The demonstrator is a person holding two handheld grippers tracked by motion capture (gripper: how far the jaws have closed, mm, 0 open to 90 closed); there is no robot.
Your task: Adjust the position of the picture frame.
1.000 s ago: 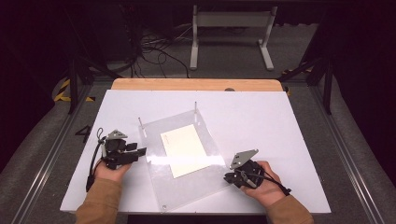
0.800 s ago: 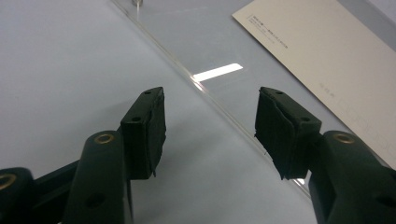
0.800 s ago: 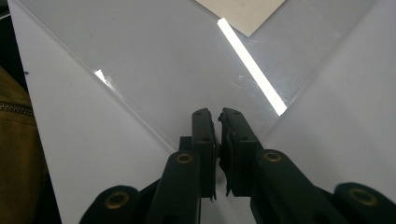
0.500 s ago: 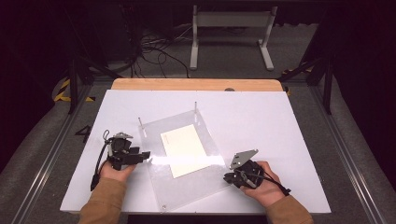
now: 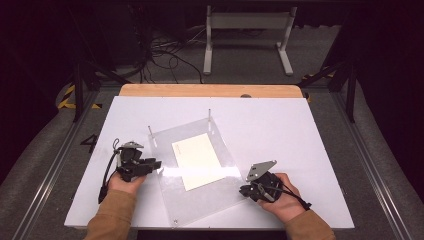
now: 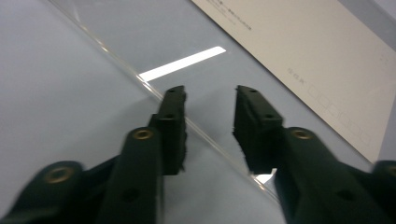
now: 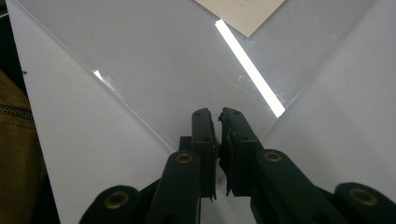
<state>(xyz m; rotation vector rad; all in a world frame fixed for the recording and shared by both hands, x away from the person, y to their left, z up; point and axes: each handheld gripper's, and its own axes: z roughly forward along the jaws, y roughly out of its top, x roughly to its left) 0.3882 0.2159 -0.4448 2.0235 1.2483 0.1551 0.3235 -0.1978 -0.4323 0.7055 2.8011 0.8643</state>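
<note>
While both hands rest on the table, conditions read as follows.

Table: white board [image 5: 310,145] with a wooden strip [image 5: 210,90] along its far edge; dark floor, cables and a metal stand beyond.

Sheet: clear plastic sheet [image 5: 200,197] lying flat near the middle of the table, turned at an angle; two thin pins stand at its far corners; a bright strip of light reflects across it.

Paper: cream paper [image 5: 197,160] lying at the sheet's far-middle part, turned the same way; faint small print shows along one edge in the left gripper view [image 6: 322,60].

Left gripper: left gripper [image 5: 156,164] held at the sheet's left edge, pointing right. Jaws stand apart; in its own view [image 6: 208,100] the sheet's edge [image 6: 116,58] runs between them, one jaw over bare table, the other over the sheet. Whether they touch the sheet cannot be told.

Right gripper: right gripper [image 5: 243,190] held at the sheet's right corner, pointing left. In its own view [image 7: 218,119] the jaws are nearly together on the corner of the sheet [image 7: 154,70]; a thin gap remains.

Sleeves: brown sleeves [image 5: 111,215] on both forearms, entering from the near edge.
</note>
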